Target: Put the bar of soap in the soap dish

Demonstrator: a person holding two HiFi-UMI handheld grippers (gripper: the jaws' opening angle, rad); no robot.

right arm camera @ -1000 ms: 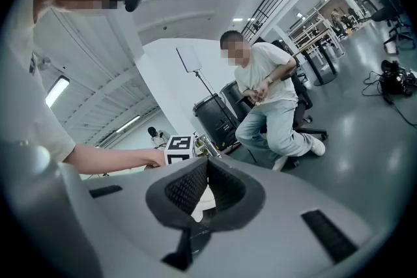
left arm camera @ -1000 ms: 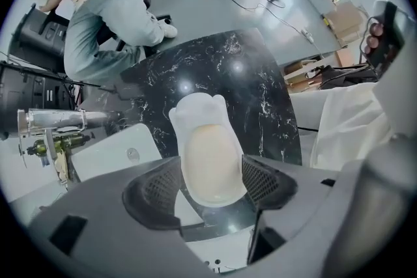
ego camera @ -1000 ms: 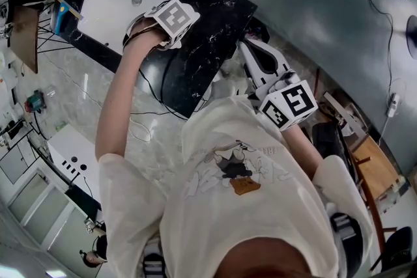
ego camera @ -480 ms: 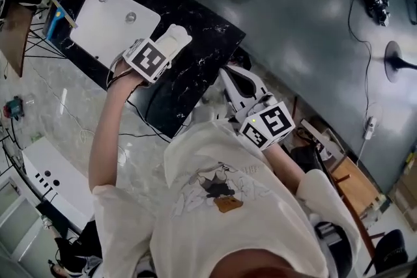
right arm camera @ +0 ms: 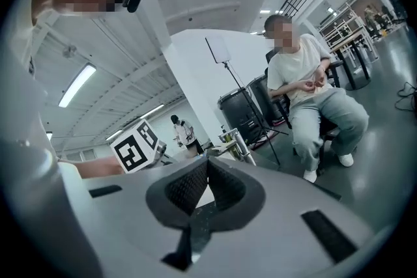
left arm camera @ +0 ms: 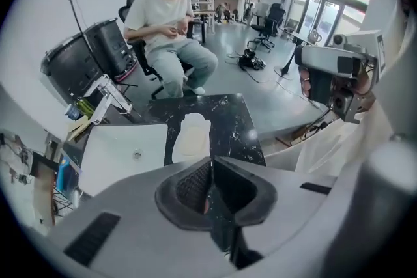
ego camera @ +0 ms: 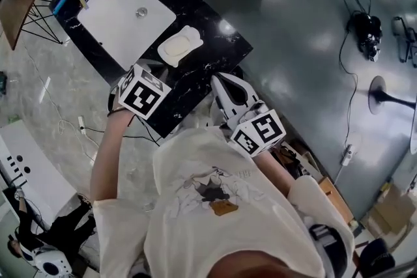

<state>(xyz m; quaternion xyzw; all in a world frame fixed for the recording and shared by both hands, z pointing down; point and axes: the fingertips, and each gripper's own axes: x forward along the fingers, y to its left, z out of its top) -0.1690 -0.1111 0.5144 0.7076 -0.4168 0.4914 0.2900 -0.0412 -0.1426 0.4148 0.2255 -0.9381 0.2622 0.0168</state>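
Soap (ego camera: 176, 49) sits in dish (ego camera: 193, 36) on counter (ego camera: 218, 42); left gripper (left arm camera: 210, 169) has pulled back, jaws just closed, empty; right gripper (right arm camera: 207, 165) closed too.

The left hand-held gripper (ego camera: 133, 84) points steeply down, with its marker cube (ego camera: 142, 93) turned up toward the head. It sits at the end of a bare left forearm (ego camera: 107, 146) stretched forward from a short white sleeve (ego camera: 124, 205). Its jaws have just been closing and now meet at the tips with nothing between them. The right hand-held gripper (ego camera: 220, 81) is held nearer the chest and points forward, roughly level, its own marker cube (ego camera: 259, 132) at the rear. Its jaws are also together at the tips and hold nothing. The right forearm (ego camera: 270, 166) is bent in close to the body, and the two grippers are apart.
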